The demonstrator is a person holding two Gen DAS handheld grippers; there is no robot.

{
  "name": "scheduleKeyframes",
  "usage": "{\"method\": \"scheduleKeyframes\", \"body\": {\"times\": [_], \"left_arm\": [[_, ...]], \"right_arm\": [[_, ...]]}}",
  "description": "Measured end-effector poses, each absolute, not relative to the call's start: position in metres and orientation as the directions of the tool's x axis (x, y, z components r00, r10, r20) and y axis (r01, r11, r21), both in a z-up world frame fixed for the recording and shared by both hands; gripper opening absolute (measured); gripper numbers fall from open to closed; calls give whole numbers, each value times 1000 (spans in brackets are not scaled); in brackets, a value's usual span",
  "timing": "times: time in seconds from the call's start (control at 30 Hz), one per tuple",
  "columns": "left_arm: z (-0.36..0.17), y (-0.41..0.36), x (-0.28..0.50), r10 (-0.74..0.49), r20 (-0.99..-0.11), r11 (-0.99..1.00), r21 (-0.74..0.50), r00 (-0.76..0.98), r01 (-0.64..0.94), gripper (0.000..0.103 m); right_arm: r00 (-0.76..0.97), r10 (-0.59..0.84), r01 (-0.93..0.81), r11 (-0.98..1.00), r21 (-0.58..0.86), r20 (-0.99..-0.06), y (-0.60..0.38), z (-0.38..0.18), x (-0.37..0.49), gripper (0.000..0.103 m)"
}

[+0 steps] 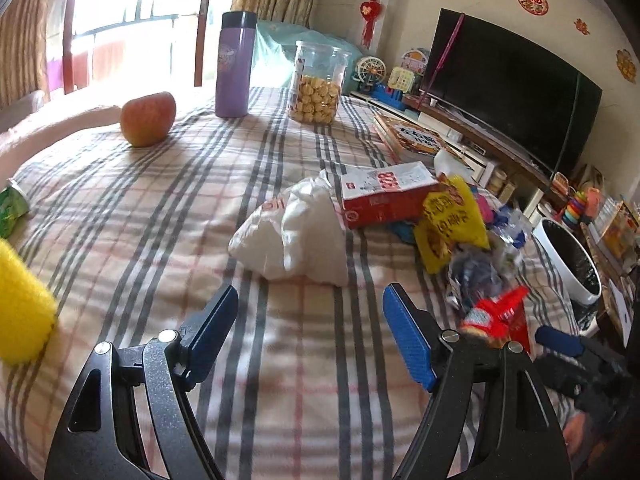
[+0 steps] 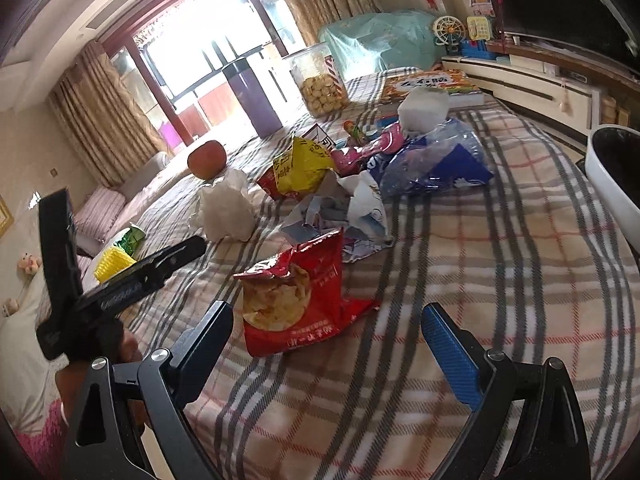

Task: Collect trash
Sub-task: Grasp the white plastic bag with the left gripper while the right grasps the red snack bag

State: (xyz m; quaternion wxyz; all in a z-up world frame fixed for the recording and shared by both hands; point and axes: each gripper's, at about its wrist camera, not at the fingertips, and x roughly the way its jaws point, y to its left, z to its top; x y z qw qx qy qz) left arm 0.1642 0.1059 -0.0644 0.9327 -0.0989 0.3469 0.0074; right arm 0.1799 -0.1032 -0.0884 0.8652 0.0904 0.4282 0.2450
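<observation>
The red-and-white box (image 1: 386, 194) shows large digits "328" on its top face; the yellow snack bag (image 1: 450, 220) and the red chip bag (image 2: 298, 296) carry bold characters too distorted to read, as does the book (image 2: 430, 86) at the far edge. The trash lies heaped toward the right side of the plaid tablecloth (image 1: 180, 208): one crumpled white plastic bag (image 1: 292, 236), one yellow snack bag, one torn-open red chip bag printed with round crackers, one squashed blue-and-clear wrapper (image 2: 434, 160), one pink wrapper (image 2: 368, 148) and one crumpled white paper (image 2: 360, 208). Beyond stand one apple (image 1: 149, 118), one purple flask (image 1: 235, 65) and one clear cookie jar (image 1: 318, 82). A white bin (image 1: 570, 262) sits beside the table. The left gripper (image 1: 310, 330) hangs with jaws apart, empty, before the white bag; the right gripper (image 2: 328, 346) is likewise spread, its fingers either side of the red chip bag without pressing it.
</observation>
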Motion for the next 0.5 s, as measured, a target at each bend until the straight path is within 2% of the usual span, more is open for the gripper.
{"method": "scheduleKeyframes", "body": {"times": [0.2,0.27,0.3,0.33,0.37,0.4,0.43,0.5], "left_arm": [[-67,116,192,-34,-649,980,-169,760,-101,76],[-70,118,199,-29,-652,979,-171,758,-109,65],[-72,118,202,-45,-657,978,-183,752,-102,45],[-74,119,204,-65,-662,976,-197,746,-91,33],[-74,118,205,-71,-664,976,-200,745,-86,33],[-73,118,204,-69,-658,977,-195,750,-81,27],[-72,117,203,-73,-653,979,-193,754,-73,23],[-71,114,198,-74,-649,981,-184,757,-62,19]], "right_arm": [[496,499,-340,865,370,-710,-96,-95,191,95],[491,505,-341,861,377,-710,-95,-99,193,92],[488,506,-343,860,378,-711,-94,-100,194,83],[479,509,-345,858,380,-715,-92,-102,195,77],[466,515,-348,854,386,-719,-91,-106,196,62],[456,518,-349,852,390,-724,-90,-108,196,43],[452,516,-347,853,389,-728,-91,-109,196,37],[458,522,-347,850,396,-719,-94,-109,194,32]]}}
